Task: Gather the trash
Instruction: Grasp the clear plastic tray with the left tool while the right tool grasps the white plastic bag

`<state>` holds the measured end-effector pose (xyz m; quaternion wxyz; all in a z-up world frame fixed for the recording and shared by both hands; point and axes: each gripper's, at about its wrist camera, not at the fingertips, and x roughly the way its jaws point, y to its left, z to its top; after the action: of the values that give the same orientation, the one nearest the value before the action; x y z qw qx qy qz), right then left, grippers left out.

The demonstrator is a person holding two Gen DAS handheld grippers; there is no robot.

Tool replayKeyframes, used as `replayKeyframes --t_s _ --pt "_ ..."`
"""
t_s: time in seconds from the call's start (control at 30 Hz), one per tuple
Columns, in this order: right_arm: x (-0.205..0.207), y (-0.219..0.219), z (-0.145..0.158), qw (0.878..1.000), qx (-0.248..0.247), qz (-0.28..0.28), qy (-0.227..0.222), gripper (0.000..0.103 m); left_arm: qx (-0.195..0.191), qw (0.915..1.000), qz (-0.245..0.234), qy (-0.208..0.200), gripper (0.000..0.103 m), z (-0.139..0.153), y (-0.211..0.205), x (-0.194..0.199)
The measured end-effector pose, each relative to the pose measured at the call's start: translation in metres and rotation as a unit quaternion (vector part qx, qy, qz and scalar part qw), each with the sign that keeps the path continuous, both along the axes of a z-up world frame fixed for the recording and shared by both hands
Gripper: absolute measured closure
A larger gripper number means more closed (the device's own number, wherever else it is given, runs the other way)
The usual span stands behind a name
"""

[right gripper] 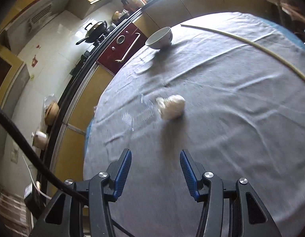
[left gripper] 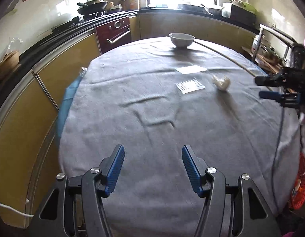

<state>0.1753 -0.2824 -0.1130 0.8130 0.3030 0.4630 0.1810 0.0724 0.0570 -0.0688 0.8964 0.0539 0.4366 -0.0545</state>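
bowl [left gripper: 181, 39]: far edge of surface [left gripper: 132, 130], contents not visible
wad [right gripper: 172, 106]: crumpled, blurred, probably paper
left gripper [left gripper: 153, 169]: fingers wide apart, empty
right gripper [right gripper: 155, 171]: same

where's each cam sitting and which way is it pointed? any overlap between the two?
Left wrist: on the left gripper, near table edge, facing across the grey cloth toward the window; own open blue fingers show, and the right gripper enters from the right.
Right wrist: on the right gripper, tilted, facing the crumpled wad and the stove side; own open fingers and a black cable show.
Shared: white bowl, crumpled wad, clear wrapper, long stick, wok.
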Motion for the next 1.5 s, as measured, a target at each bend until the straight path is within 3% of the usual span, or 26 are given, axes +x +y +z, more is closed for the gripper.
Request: replayKeyframes --t_s 0.23,0.43,0.53,0.7,0.83,1.03,1.13,1.27,1.5 --pt "0.073 0.006 -0.033 0.996 0.03 -0.059 0.057 0.048 -0.027 0.9994 0.005 -0.019 0.042 0.022 0.014 0.056" --pt "0.113 0.018 -0.059 0.992 0.001 -0.083 0.093 0.049 -0.016 0.9988 -0.021 -0.04 0.04 0.036 -0.003 0.122" --pt "0.118 0.031 -0.054 0.994 -0.05 -0.07 0.073 0.063 -0.028 0.9988 -0.037 -0.019 0.04 0.032 -0.018 0.157" --pt "0.101 0.037 -0.049 0.995 -0.09 -0.033 0.036 0.065 -0.078 0.9947 -0.056 0.036 0.04 0.016 -0.042 0.208" --pt "0.075 0.025 -0.05 0.997 -0.069 -0.021 0.028 0.065 -0.119 0.9883 -0.042 0.085 0.04 -0.01 -0.059 0.236" --pt "0.034 0.003 -0.053 0.998 -0.047 -0.016 0.028 0.065 -0.1 0.9892 -0.039 0.1 0.04 -0.032 -0.079 0.241" --pt "0.015 -0.011 -0.052 0.999 -0.032 -0.02 0.025 0.065 -0.093 0.989 -0.048 0.104 0.05 -0.037 -0.083 0.235" --pt "0.002 -0.017 -0.052 0.999 -0.024 -0.022 0.02 0.065 -0.106 0.9881 -0.055 0.097 0.059 -0.035 -0.081 0.224" --pt "-0.013 -0.024 -0.057 0.999 -0.011 -0.03 0.024 0.065 -0.079 0.9923 -0.078 0.056 0.061 -0.026 -0.091 0.178"
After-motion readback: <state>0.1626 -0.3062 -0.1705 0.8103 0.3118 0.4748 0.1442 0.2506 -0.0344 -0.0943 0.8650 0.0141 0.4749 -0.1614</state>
